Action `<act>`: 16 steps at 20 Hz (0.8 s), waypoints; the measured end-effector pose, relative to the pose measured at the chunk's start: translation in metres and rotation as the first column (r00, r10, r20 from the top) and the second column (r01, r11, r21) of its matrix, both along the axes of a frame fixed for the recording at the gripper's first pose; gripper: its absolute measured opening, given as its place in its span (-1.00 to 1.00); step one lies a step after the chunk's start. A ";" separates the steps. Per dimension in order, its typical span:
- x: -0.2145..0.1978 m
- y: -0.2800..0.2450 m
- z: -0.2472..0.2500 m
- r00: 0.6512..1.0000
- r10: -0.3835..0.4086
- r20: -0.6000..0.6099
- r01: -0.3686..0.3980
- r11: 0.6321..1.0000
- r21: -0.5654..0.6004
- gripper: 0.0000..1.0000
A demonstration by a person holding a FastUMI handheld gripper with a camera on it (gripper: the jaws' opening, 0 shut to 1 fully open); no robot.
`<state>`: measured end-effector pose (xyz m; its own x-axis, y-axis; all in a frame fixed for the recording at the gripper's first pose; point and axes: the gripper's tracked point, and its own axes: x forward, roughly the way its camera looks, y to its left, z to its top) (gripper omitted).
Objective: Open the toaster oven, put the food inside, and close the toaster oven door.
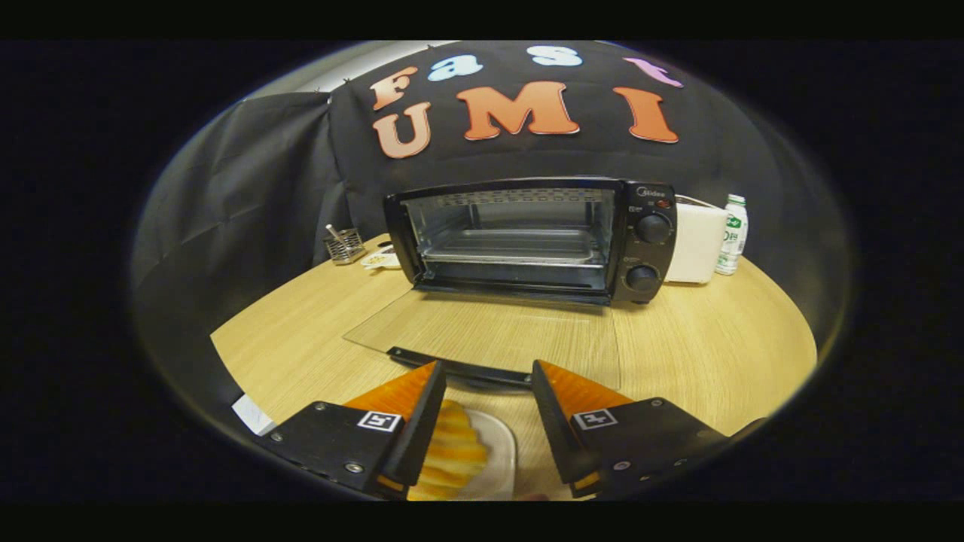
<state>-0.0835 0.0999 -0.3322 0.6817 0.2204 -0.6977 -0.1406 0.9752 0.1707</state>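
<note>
Count on the light wood-grain round table (301, 331), left to right: one small white card (252, 414) at the near left edge; one small wire-mesh metal caddy (345, 246) with a thin utensil standing in it, contents otherwise too small to tell; one small white dish (380, 260) just beside it; one black toaster oven with two round knobs (531, 237); one white boxy object (697, 242) touching the oven's right side; one white plastic bottle with a green label (732, 233) just right of that.

Oven door (489, 335): clear glass with a black handle bar, fully down and flat on the table, its handle just ahead of my fingertips. Inside the oven: one metal tray on the rack.

My gripper (488, 380): two orange-faced black fingers, spread wide, gripping nothing. Below them, nearer the left finger, sits one pale plate (501, 452) holding one yellow ridged pastry-like food piece (452, 452). Food is outside the oven, well short of the cavity.
</note>
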 end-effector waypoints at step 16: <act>-0.110 0.023 -0.023 0.990 0.061 -0.130 -0.075 0.991 -0.107 0.85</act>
